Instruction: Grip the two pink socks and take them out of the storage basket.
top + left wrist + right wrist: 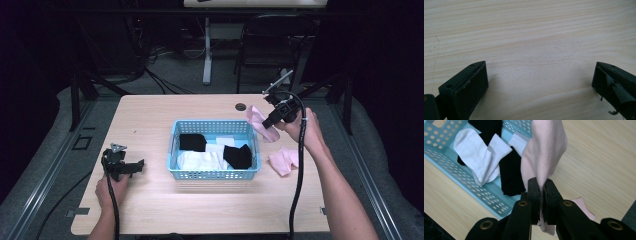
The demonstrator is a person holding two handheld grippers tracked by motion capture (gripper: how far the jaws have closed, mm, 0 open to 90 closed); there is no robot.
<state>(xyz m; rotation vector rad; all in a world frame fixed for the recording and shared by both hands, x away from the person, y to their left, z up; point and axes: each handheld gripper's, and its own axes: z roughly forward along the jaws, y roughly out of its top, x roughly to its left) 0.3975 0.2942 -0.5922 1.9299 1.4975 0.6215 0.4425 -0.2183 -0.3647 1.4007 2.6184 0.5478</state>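
Note:
My right gripper [270, 121] [541, 185] is shut on a pink sock [261, 123] [544, 155], which hangs in the air just beyond the right end of the blue basket [173, 150] [451, 166]. White socks [200, 160] [479, 157] and black socks [238, 156] [510, 176] lie inside the basket. A second pink sock [284, 160] [584, 207] rests on the table to the basket's right. At the table's left, my left gripper [134, 165] [540, 85] stands open just above bare wood, nothing between its jaws.
The light wooden table [150, 200] has a round cable hole [241, 107] near its far edge. Beyond the table stand a black chair [270, 45] and a white desk leg [207, 50], with cables on the floor.

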